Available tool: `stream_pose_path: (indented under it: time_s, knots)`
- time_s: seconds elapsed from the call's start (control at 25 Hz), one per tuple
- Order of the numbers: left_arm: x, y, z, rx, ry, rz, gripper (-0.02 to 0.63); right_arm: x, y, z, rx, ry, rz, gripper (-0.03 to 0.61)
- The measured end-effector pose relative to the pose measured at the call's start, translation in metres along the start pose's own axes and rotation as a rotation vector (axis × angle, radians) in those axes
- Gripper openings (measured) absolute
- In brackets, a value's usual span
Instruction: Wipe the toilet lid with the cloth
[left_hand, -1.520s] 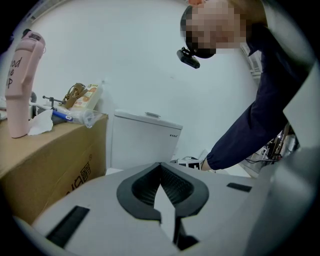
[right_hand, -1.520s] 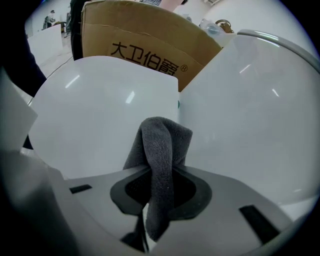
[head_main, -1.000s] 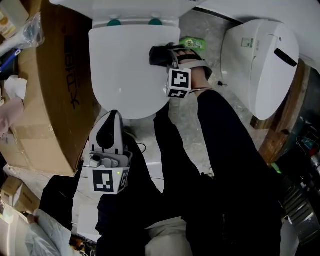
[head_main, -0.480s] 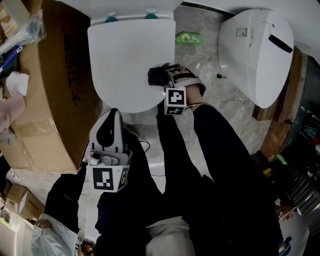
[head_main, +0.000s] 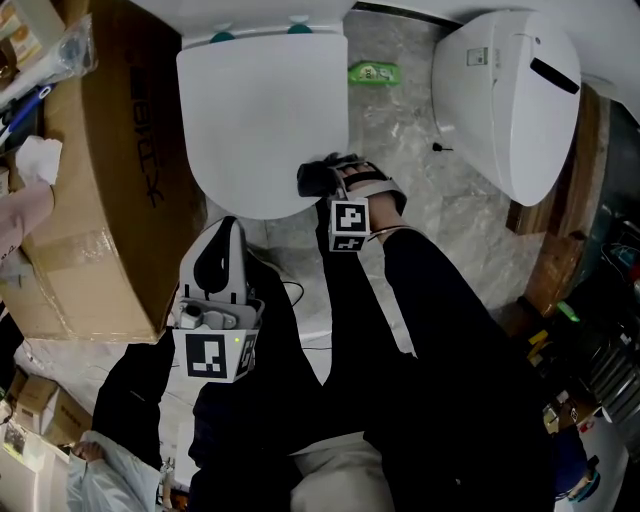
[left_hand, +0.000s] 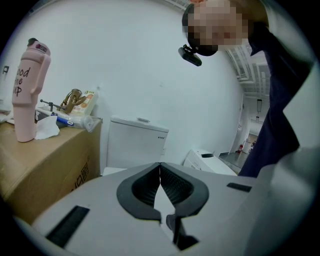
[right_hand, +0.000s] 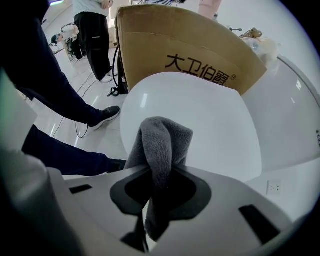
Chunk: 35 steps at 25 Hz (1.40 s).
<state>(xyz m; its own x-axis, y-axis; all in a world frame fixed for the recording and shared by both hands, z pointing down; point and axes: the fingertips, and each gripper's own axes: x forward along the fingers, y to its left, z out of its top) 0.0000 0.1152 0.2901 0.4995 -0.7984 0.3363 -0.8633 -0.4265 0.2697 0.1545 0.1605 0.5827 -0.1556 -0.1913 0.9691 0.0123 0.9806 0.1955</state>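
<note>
The white toilet lid (head_main: 255, 110) lies closed, filling the top middle of the head view. My right gripper (head_main: 322, 180) is at the lid's front right edge, shut on a dark grey cloth (head_main: 312, 178). In the right gripper view the cloth (right_hand: 161, 142) bulges out from between the jaws, with the lid (right_hand: 210, 120) right behind it. My left gripper (head_main: 227, 230) hangs lower, in front of the bowl by the person's legs. In its own view the left gripper (left_hand: 160, 167) has its pads together with nothing between them.
A big cardboard box (head_main: 95, 180) stands close on the lid's left, with a pink bottle (left_hand: 27, 90) and clutter on top. A second white toilet unit (head_main: 510, 100) lies on the marble floor at right. A green packet (head_main: 373, 72) sits between them.
My right gripper has dragged the cloth from the lid's far right side down to its front right edge. The left gripper has stayed put.
</note>
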Motion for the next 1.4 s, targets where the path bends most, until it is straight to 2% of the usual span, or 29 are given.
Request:
stream_pose_path:
  time_s: [0.28,0.44,0.6,0.84,1.08,1.4]
  knots:
    - [-0.003,-0.006,0.001,0.009,-0.001,0.000,0.015,-0.004,0.019,0.001,-0.031,0.007,0.071,0.072]
    - [-0.004,-0.005,0.000,0.003,0.002,0.003,0.015,-0.009,0.001,0.003,-0.054,0.011,0.068,0.072]
    - [-0.005,-0.002,0.001,-0.004,-0.002,0.017,0.015,-0.019,-0.047,0.010,-0.056,-0.009,-0.011,0.074]
    - [0.000,0.004,0.013,-0.013,-0.020,0.037,0.015,-0.030,-0.147,0.022,-0.071,-0.033,-0.137,0.074]
    - [0.012,0.020,0.019,-0.026,-0.027,0.093,0.015,-0.025,-0.237,0.033,-0.092,-0.046,-0.229,0.074]
    - [0.032,0.042,0.013,-0.053,-0.013,0.180,0.015,0.011,-0.302,0.041,-0.125,-0.023,-0.291,0.074]
